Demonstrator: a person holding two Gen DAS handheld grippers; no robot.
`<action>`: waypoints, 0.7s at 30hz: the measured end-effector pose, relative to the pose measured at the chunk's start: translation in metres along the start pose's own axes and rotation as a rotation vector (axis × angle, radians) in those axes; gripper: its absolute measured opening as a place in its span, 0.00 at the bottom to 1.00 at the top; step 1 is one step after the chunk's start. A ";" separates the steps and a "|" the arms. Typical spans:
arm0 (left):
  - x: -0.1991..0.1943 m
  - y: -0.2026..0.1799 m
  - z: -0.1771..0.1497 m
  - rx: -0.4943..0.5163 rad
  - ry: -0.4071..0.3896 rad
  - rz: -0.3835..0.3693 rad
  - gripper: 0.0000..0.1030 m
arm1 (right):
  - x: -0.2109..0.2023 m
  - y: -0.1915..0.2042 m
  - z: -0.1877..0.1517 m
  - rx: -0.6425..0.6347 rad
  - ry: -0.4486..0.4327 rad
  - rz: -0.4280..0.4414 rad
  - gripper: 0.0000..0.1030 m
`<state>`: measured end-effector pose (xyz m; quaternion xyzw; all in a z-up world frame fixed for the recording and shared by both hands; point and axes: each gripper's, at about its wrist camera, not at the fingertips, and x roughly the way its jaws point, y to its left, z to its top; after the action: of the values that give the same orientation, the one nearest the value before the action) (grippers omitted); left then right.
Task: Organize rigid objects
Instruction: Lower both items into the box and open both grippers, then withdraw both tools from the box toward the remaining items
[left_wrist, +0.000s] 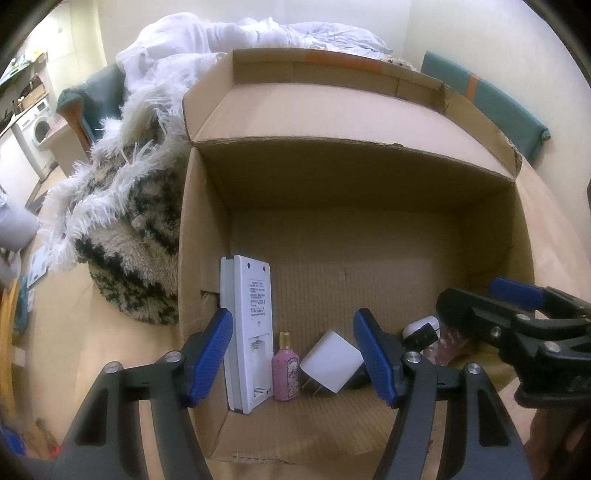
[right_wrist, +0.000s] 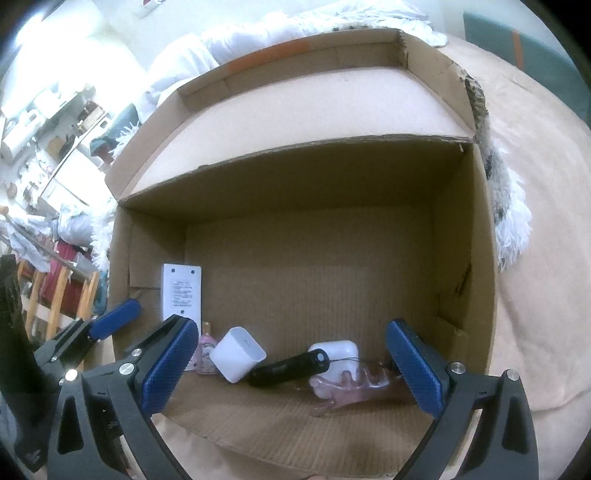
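- Left wrist view: the left tongs (left_wrist: 293, 356) stand open at lower centre, gripping nothing. Between their pads, inside the cardboard box (left_wrist: 207, 221), the white remote (left_wrist: 248, 332) lies with its long axis pointing up the frame, beside the pink bottle (left_wrist: 285, 367) and white charger (left_wrist: 331, 362).
- Right wrist view: the right tongs (right_wrist: 295, 369) gape wide and empty; the black cylinder (right_wrist: 290, 367) lies slanting left-to-right low in the frame, against the white case (right_wrist: 338, 350).

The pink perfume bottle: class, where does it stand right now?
In both views, the pink perfume bottle stands inside the cardboard box, between the white remote and white charger.
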<state>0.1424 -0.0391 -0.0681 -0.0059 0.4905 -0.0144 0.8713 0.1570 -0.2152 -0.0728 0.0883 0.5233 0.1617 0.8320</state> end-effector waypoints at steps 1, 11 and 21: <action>0.000 0.000 0.000 0.000 0.000 0.000 0.63 | -0.001 0.000 0.000 0.001 -0.001 0.003 1.00; -0.013 0.005 -0.003 0.000 -0.030 0.026 0.64 | -0.009 0.002 -0.002 0.003 -0.019 0.005 1.00; -0.038 0.011 -0.022 0.001 -0.042 0.021 0.64 | -0.030 0.005 -0.014 0.004 -0.047 -0.006 1.00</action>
<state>0.1045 -0.0274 -0.0473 -0.0005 0.4724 -0.0055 0.8814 0.1313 -0.2218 -0.0525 0.0923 0.5041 0.1560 0.8444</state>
